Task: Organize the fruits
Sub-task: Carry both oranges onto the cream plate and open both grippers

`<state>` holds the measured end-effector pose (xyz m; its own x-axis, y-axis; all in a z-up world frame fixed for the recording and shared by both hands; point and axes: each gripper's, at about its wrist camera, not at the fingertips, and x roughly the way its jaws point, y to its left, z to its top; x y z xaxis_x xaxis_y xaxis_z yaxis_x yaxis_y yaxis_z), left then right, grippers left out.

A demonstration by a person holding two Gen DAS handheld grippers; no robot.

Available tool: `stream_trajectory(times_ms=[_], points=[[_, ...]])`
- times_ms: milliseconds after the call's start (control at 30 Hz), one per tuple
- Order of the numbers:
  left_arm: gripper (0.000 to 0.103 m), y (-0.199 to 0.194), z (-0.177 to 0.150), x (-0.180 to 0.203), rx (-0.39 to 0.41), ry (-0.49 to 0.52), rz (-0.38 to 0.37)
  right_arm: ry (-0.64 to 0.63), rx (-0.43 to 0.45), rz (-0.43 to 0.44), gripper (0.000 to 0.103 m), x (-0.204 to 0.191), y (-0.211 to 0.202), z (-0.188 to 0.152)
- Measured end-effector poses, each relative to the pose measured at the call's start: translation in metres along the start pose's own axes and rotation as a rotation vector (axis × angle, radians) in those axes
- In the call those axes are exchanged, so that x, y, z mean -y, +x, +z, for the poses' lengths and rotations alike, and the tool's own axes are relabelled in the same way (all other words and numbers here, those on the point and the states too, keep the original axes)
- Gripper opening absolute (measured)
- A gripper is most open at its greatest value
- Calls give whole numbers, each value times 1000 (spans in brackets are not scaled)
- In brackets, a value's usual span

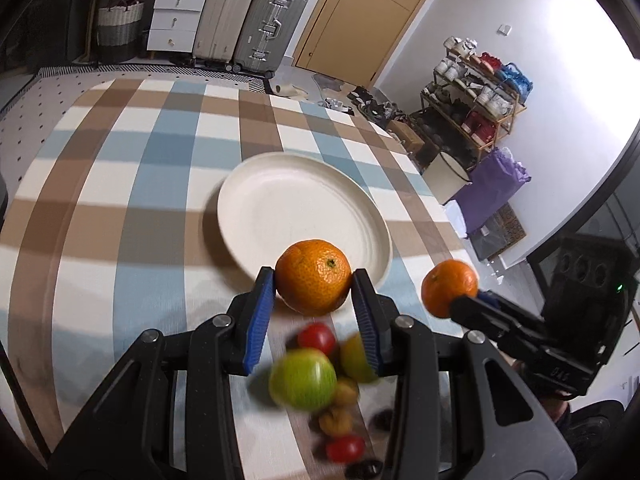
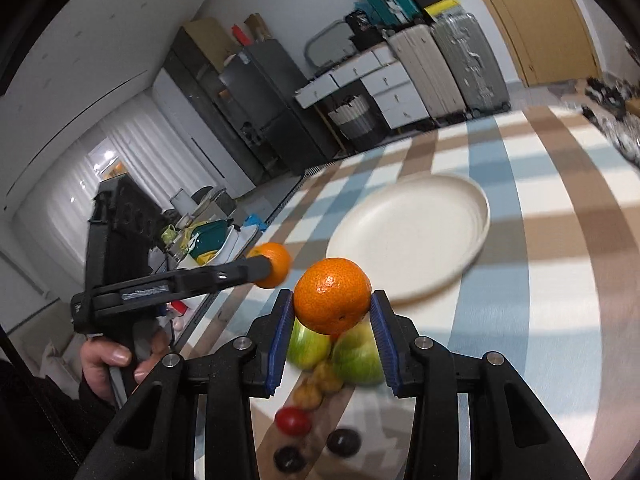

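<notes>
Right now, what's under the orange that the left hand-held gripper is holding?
Under the orange sit two green apples, red tomatoes and small yellow-brown fruits on the tablecloth. The left hand-held gripper covers whatever else lies there.

Your two wrist views look forward and down along their fingers, close above the tabletop (image 1: pixel 120 208), sharing the white plate (image 1: pixel 256 216) (image 2: pixel 472 208).

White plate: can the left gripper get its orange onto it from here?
Probably yes. The left gripper holds its orange just short of the white plate, which is bare, with nothing between.
</notes>
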<state>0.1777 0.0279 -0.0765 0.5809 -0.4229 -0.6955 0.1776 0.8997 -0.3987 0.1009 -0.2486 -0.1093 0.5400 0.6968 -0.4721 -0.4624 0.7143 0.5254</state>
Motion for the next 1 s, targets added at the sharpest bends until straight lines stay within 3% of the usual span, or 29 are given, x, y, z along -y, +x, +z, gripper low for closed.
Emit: stream_trajectory(times_ms=[500,1000], points=[[36,94,92,2,-76,46,33,15,-65,-76,39,52,66,87],[36,166,98,-17,-155,37,26,13,-167,-114,39,90,128,90]])
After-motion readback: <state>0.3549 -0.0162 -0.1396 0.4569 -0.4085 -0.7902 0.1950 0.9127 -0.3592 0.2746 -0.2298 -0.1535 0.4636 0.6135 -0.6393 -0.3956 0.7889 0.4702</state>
